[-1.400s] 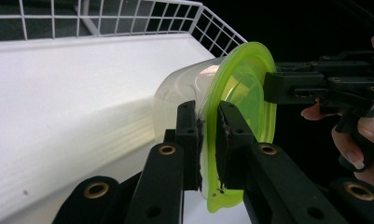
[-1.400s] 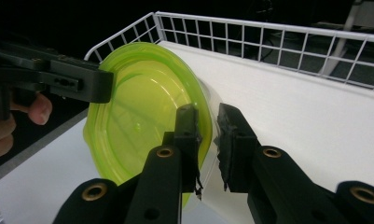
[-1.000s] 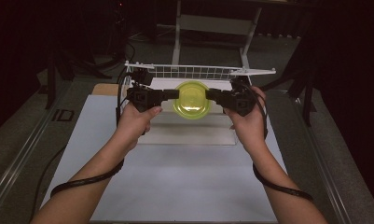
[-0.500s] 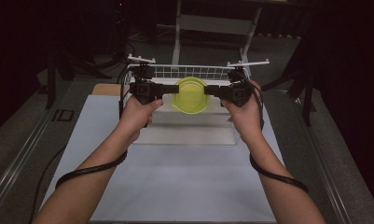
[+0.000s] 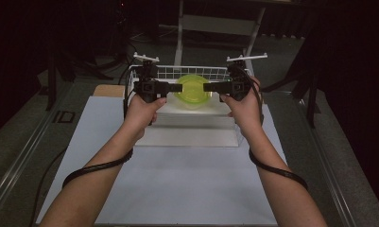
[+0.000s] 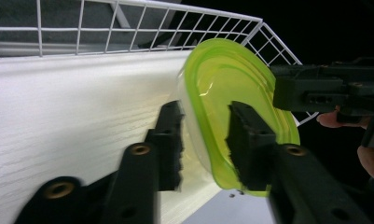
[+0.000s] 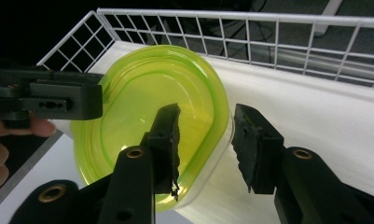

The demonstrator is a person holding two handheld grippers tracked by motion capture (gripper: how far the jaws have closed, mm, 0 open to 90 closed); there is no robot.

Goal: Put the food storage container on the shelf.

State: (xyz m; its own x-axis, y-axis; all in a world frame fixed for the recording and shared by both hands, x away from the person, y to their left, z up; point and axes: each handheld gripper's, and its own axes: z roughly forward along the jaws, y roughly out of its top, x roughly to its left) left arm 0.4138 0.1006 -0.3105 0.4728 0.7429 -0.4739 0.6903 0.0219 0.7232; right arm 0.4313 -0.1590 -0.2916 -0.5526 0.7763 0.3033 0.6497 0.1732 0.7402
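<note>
A clear tub with a yellow-green lid [image 5: 193, 90] sits on the white shelf [image 5: 192, 124] inside a white wire rack [image 5: 196, 71]. My left gripper [image 5: 176, 87] is at its left side and my right gripper [image 5: 207, 87] at its right. In the left gripper view, the left gripper [image 6: 208, 140] has its jaws astride the tub's rim [image 6: 208, 116]; they have just been opening and do not press on it. In the right gripper view, the right gripper [image 7: 210, 140] straddles the opposite rim of the tub [image 7: 128, 116]. Its jaws have also just been opening, with a gap beside the outer pad.
The wire rack's back wall [image 7: 268, 37] and side wall [image 6: 278, 42] stand close behind and beside the tub. A white mat [image 5: 177, 179] covers the table in front of the shelf. Cables trail from both wrists. Dark floor and stands lie beyond the rack.
Both hands carried the tub away from me into the wire rack. The jaws of both grippers then spread apart from the tub's rim.
</note>
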